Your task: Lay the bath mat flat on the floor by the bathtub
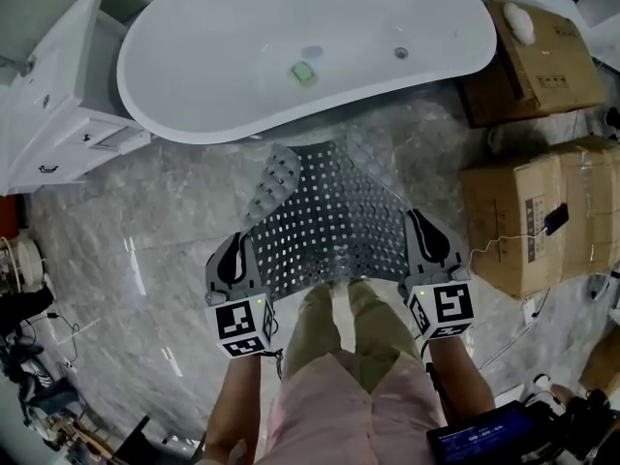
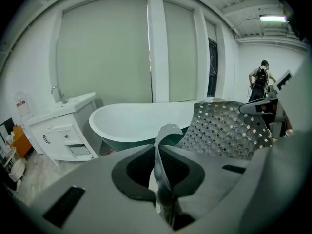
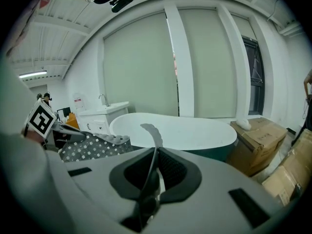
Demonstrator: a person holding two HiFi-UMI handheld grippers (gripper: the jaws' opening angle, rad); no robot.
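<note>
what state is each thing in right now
grey perforated rubber bath mat: held up by its near edge, far corner curled
left gripper: shut on the mat
right gripper: shut on the mat
white oval bathtub: no water in it
white vanity cabinet: one drawer partly out

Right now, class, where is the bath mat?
In the head view, the bath mat is mid-frame, near corners clamped by the left gripper and right gripper, below the white bathtub.
</note>
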